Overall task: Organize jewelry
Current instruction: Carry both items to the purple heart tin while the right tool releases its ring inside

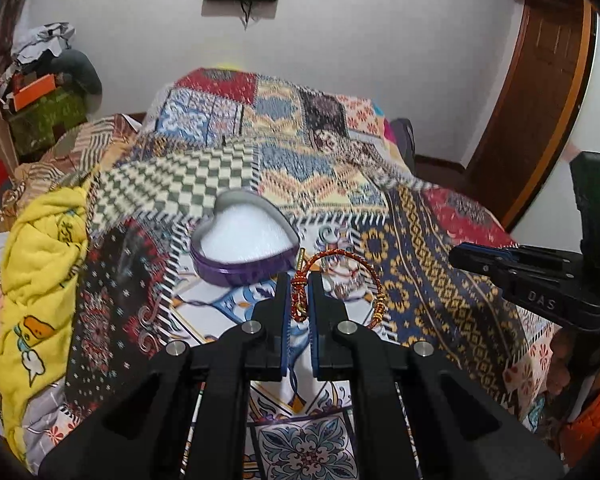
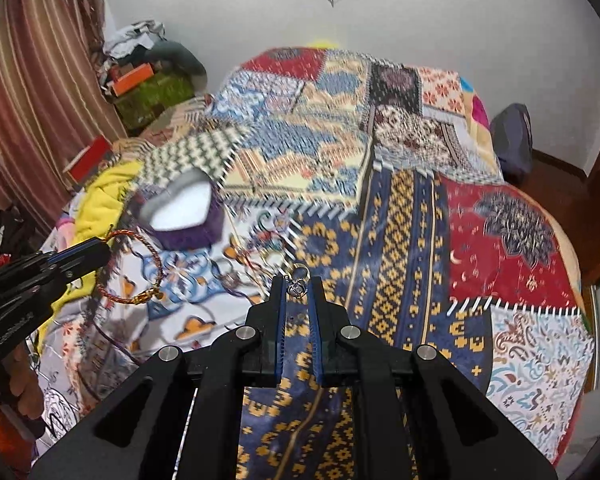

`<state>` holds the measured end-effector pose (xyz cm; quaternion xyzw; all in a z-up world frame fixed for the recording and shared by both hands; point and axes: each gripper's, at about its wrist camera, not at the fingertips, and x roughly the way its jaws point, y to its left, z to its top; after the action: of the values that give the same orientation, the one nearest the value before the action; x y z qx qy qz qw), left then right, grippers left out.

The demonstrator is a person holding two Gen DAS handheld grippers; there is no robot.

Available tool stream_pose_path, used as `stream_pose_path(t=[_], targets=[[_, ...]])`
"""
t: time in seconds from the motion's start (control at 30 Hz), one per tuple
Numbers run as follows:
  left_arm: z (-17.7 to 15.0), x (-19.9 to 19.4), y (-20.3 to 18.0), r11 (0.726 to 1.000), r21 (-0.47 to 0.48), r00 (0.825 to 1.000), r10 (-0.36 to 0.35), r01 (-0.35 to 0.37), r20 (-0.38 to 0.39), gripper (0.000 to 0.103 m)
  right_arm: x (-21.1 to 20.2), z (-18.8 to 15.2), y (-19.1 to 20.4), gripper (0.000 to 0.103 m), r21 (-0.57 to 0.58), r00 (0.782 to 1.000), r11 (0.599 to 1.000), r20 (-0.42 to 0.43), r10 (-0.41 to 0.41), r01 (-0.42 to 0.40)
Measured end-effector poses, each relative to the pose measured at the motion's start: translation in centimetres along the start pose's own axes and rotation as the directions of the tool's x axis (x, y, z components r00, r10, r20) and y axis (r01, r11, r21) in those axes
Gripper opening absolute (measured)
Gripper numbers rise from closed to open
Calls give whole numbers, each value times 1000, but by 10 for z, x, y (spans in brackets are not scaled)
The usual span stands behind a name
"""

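Note:
My left gripper (image 1: 299, 282) is shut on a red and gold braided bracelet (image 1: 342, 256) and holds it above the patchwork bedspread, just in front of an open purple heart-shaped box (image 1: 246, 238) with white lining. The bracelet (image 2: 156, 264) and left gripper (image 2: 100, 250) also show in the right wrist view, near the box (image 2: 182, 212). My right gripper (image 2: 298, 286) is shut on a small silver ring (image 2: 299, 289) held above the bedspread. It shows in the left wrist view (image 1: 456, 258) at the right. More jewelry (image 2: 260, 256) lies on the spread.
The patchwork bedspread (image 2: 400, 216) covers the bed. Yellow printed cloth (image 1: 40, 276) lies bunched at the left. Clutter and an orange box (image 1: 34, 92) sit in the far left corner. A wooden door frame (image 1: 540, 100) stands at the right.

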<state>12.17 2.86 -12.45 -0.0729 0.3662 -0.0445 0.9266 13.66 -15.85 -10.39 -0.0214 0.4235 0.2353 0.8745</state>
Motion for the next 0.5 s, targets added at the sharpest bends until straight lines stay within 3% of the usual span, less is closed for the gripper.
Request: stream_pose_path(t=[0.5], targets=[[31, -11, 28, 997, -53, 992, 63, -58, 109, 6, -9, 35, 35, 9, -41, 991, 996, 107, 79, -75]])
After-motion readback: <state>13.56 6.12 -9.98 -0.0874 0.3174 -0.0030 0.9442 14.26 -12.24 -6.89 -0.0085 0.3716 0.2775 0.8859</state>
